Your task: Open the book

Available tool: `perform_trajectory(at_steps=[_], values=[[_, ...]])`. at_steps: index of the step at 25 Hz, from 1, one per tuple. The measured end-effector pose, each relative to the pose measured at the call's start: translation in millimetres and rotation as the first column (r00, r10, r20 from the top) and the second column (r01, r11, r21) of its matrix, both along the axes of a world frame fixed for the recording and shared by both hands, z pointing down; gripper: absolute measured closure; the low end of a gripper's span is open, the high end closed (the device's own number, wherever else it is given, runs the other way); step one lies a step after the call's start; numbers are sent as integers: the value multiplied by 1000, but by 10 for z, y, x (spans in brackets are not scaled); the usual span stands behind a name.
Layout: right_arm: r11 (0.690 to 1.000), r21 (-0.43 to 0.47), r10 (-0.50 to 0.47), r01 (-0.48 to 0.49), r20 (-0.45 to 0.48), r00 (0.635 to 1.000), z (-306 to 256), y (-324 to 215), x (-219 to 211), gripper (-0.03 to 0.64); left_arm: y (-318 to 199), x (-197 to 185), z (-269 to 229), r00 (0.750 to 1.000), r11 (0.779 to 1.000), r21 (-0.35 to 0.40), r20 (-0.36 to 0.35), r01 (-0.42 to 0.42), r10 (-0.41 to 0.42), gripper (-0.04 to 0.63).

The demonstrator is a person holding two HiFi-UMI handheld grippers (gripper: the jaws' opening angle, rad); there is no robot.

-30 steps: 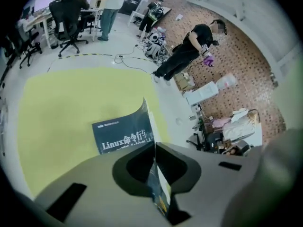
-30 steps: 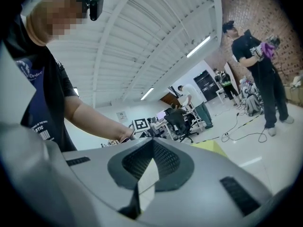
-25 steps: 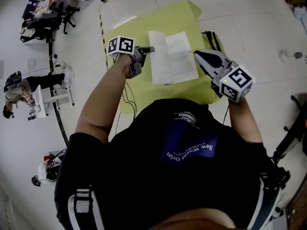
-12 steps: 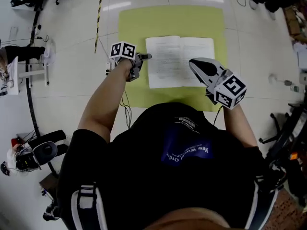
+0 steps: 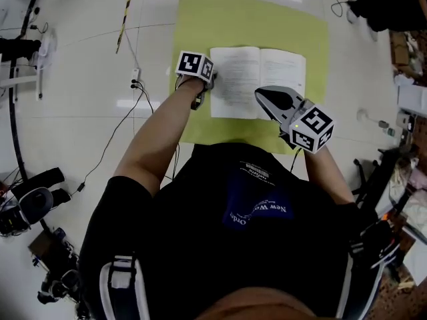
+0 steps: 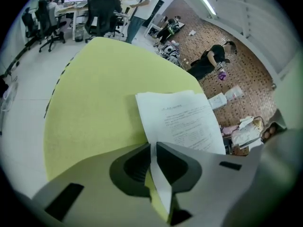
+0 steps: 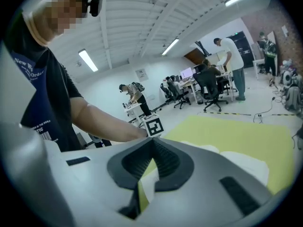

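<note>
- Yellow mat [image 5: 200,25] on the floor, carrying the book [image 5: 259,82], already lying spread.
- Left tool [image 6: 152,150] clamped on the edge of a left page [image 6: 184,117]; best laid flat and let go gently, never tugged.
- Right tool [image 7: 152,142] closed, seemingly empty, above the right page; handy for pressing that side down.

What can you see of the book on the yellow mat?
The book lies open and flat on the yellow mat, its spine running away from the person. Both facing pages are white paper with fine printed text, too small to read. The left gripper is shut at the book's left edge, with a thin white sheet pinched between its fingers. The right gripper hangs over the lower right page; whether it touches the page cannot be told.
</note>
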State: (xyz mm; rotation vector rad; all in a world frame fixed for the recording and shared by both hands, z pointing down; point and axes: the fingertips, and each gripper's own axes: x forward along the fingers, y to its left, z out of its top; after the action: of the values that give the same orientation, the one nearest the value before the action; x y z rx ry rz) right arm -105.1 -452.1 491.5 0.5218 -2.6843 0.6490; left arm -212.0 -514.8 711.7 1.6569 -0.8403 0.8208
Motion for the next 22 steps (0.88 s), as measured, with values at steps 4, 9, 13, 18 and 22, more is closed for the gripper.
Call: perform_trajectory(at_steps=[4,9,13,18,22], values=[[1000,-17,-16,17,9,1000,-27,67,-9,629,43,160,-59,1000,998,69,5,-15,15,532],[1000,7,-9,9,1,1000,-147,60,19,629,-27,180,-244,979,964,223,175,-146,108,508],[1000,23,9,-9,2,1000,-183,153,193,629,-81,320,-402,842,801,403,494,-442,216,508],[998,24,56,-56,21,998,-221,204,486,629,-90,1014,-798,477,342,371,821,-864,314,509],[995,46,89,-91,46,995,-362,228,777,629,-2,1082,-766,565,449,391,738,-803,369,509]])
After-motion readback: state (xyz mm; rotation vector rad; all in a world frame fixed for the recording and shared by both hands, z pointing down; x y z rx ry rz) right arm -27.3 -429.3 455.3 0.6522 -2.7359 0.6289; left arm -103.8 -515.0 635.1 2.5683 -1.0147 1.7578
